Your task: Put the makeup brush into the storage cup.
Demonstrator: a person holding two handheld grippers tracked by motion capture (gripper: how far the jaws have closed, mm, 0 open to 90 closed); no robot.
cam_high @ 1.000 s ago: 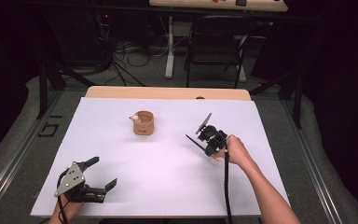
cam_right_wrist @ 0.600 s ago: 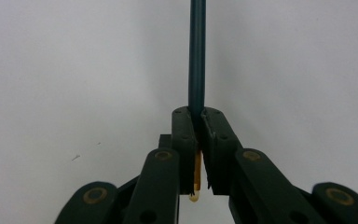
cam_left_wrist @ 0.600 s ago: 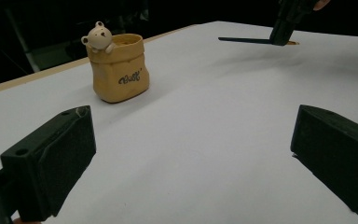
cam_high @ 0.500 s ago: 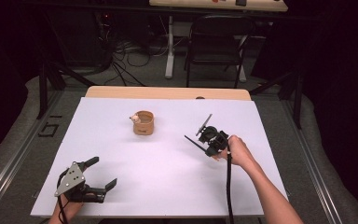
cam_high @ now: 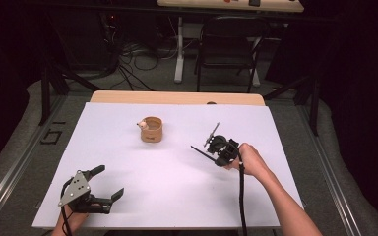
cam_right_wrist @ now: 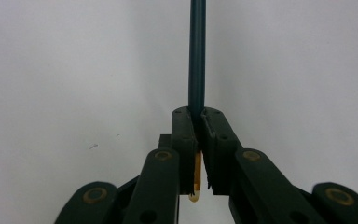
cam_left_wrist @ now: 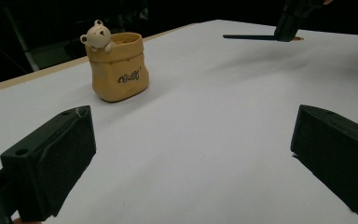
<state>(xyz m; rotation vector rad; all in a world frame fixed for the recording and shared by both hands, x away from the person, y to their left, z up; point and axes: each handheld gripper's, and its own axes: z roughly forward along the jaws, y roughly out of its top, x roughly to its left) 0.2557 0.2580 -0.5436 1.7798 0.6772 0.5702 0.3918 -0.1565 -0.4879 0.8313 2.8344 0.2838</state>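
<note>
My right gripper hovers over the right half of the white table, shut on a thin dark pencil-like stick that points left. In the right gripper view the stick runs straight up from the closed pads, and its yellowish end pokes out behind them. A tan sack-shaped pot with a small bear on its rim stands at the middle back, well apart from both grippers. My left gripper rests near the front left edge, open, with nothing between its jaws. The pot and the stick also appear in the left gripper view.
The white table top ends in a wooden strip at the far edge. Behind it are a black chair, table legs and cables on a grey floor. The right gripper's cable trails along the forearm.
</note>
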